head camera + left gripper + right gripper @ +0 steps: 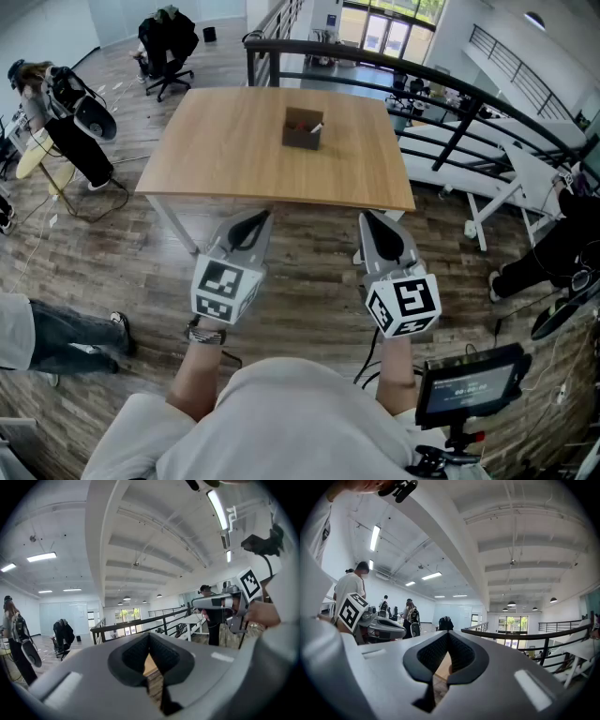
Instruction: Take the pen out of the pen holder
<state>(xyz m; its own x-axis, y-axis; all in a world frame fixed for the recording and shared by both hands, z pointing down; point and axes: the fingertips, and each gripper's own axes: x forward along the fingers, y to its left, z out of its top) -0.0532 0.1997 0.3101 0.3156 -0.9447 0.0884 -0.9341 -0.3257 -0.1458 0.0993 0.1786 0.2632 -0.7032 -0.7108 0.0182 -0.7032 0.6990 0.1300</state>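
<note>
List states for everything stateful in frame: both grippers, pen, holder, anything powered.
left gripper: shut, empty, held short of the table.
right gripper: shut, empty, also short of the table.
pen holder: upright on the table, untouched.
pen: in the holder, its end leaning out to the right.
screen: lit.

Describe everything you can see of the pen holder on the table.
The pen holder is a small, dark brown, box-shaped container with an open top. It stands upright on the light wooden table, near the middle, toward the far edge. A pen leans inside, its pale end poking out at the right. Only table and pen touch it.
</note>
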